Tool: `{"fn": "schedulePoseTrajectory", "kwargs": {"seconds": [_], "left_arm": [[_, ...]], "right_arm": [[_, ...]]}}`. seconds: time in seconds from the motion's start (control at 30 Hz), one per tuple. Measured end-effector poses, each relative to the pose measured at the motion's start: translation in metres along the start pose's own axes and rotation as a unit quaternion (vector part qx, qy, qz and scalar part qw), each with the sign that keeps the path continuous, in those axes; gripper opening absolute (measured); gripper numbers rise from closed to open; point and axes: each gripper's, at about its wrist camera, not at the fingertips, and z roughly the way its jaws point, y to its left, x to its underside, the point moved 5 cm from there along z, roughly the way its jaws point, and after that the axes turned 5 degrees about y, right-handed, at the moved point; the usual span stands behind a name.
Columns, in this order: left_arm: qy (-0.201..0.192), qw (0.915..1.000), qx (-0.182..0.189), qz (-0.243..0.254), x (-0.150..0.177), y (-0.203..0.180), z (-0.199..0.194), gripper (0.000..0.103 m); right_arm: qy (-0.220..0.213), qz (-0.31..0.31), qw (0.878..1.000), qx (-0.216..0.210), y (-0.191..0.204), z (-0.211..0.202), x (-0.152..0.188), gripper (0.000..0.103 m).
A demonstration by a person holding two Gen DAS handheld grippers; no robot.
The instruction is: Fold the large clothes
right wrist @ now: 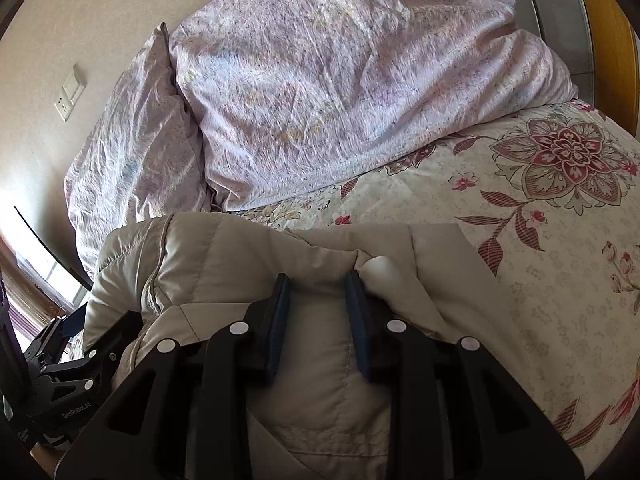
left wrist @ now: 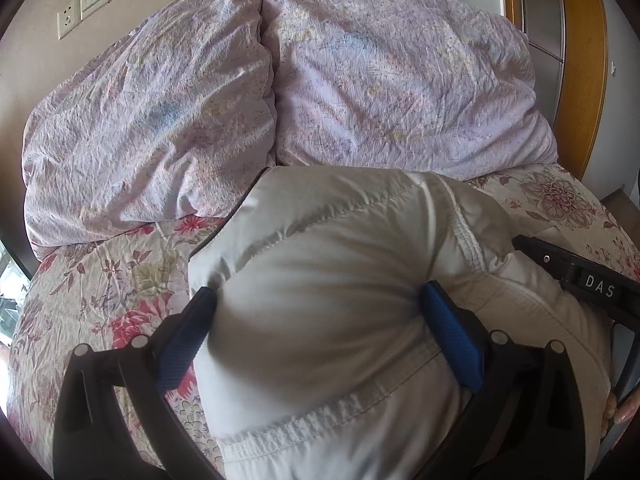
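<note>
A puffy off-white padded jacket lies bunched on the floral bedspread. My left gripper has its blue pads wide apart, pressed into either side of a thick bulge of the jacket. In the right wrist view the same jacket fills the lower middle, and my right gripper is shut on a narrow fold of it. The right gripper's black body shows at the right edge of the left wrist view. The left gripper's body shows at the lower left of the right wrist view.
Two lilac pillows lean against the wall at the head of the bed. Wall sockets are above the left one. A wooden frame stands at the right. Bare bedspread stretches to the right of the jacket.
</note>
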Motion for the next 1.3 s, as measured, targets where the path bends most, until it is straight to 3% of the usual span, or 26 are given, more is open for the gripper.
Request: {"fn": "schedulePoseTrajectory", "kwargs": {"seconds": [0.5, 0.9, 1.0, 1.3], "left_arm": [[0.01, 0.9999, -0.009, -0.003, 0.005, 0.0, 0.014, 0.101], [0.002, 0.9992, -0.038, 0.013, 0.005, -0.002, 0.008, 0.101], [0.004, 0.9993, -0.035, 0.013, 0.004, -0.002, 0.009, 0.101], [0.007, 0.9989, -0.044, 0.014, 0.003, -0.003, 0.012, 0.101]], "right_arm": [[0.014, 0.016, 0.999, -0.024, -0.004, 0.006, 0.0, 0.029], [0.0, -0.015, 1.0, 0.021, 0.004, -0.007, -0.004, 0.029], [-0.017, -0.003, 1.0, 0.01, -0.002, -0.01, -0.005, 0.028], [0.009, -0.003, 1.0, 0.026, -0.006, 0.009, -0.004, 0.026]]}}
